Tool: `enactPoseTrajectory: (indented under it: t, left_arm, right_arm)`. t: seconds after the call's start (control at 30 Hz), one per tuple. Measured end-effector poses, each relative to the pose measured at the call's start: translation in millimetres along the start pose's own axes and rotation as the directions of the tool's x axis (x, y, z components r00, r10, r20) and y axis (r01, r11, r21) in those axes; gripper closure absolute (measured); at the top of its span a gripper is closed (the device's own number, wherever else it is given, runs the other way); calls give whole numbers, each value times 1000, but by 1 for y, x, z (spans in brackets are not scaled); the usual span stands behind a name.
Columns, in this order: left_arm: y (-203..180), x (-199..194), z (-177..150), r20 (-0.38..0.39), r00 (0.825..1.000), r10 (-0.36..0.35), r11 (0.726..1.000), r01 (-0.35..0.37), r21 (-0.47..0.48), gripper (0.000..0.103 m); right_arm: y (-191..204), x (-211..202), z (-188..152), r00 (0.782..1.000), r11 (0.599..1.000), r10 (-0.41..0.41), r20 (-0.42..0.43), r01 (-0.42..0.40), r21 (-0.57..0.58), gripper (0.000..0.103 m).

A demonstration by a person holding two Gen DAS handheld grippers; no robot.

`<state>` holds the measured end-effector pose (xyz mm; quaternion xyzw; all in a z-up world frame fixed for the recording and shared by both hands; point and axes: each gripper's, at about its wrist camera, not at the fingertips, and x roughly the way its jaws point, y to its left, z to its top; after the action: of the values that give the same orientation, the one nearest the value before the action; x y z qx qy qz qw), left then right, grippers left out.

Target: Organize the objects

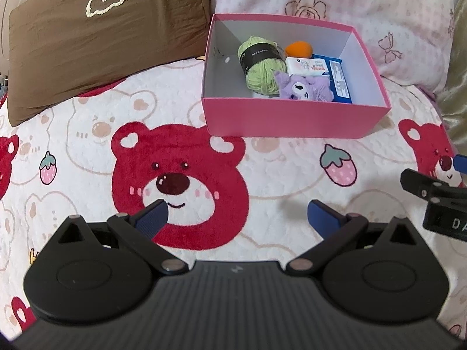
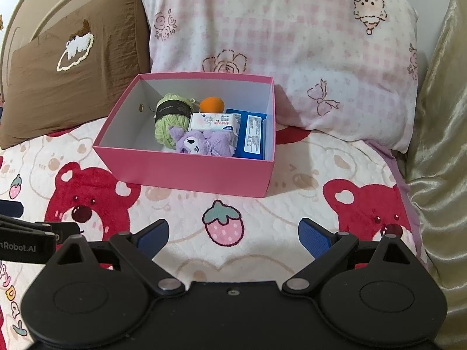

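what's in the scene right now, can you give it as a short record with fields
surface: bear-print blanket on a bed
container: pink box, open, no lid in view
in box: green yarn ball, orange egg-shaped sponge, white tissue pack, purple plush toy, blue packet
behind box: brown pillow, pink pillow
left tongs: open, empty, above blanket
right tongs: open, empty, above blanket
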<state>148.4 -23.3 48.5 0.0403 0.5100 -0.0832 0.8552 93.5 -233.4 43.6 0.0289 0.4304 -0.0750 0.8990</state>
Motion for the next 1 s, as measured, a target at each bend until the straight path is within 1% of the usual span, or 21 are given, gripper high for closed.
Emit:
enactPoseTrajectory:
  t: [0.37, 1.0]
  left_arm:
    - [-2, 4, 1, -18, 1000, 10, 1000, -9, 4, 0]
    - [-1, 2, -2, -28, 999, 17, 1000, -17, 8, 0]
  right_arm:
    - [-1, 2, -1, 1000, 1000, -1, -7, 1, -3, 6]
    - [-3, 1, -3, 1000, 1000, -2, -11, 2, -8, 6]
